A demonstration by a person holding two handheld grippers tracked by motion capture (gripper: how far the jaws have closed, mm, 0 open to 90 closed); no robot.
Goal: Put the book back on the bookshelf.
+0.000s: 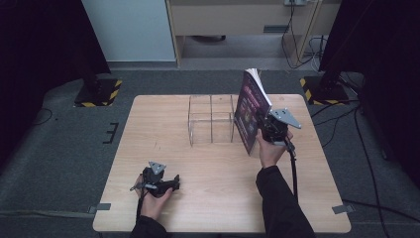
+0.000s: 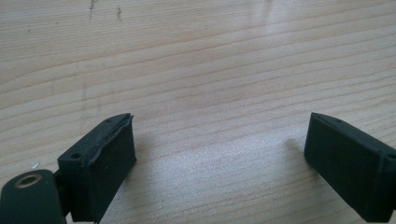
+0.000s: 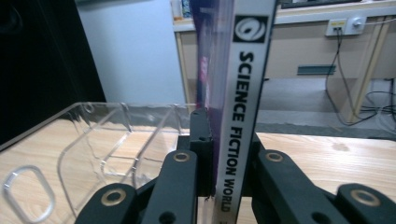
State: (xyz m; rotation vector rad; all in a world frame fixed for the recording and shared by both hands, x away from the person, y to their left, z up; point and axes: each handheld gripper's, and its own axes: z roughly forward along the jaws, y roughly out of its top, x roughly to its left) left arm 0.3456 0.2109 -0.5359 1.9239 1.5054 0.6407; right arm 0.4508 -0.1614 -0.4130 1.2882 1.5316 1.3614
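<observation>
One book [image 1: 251,106] — one clear rack [image 1: 210,119]

"SCIENCE FICTION WORLD" is printed in black capitals down the pale spine of the book [image 3: 243,116], as seen in the right gripper view. A round white emblem in a black square is set above it.

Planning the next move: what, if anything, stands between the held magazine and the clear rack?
Nothing visible does. The purple magazine, upright in the right tongs, stands just right of the clear acrylic rack, bare tabletop between.
</observation>
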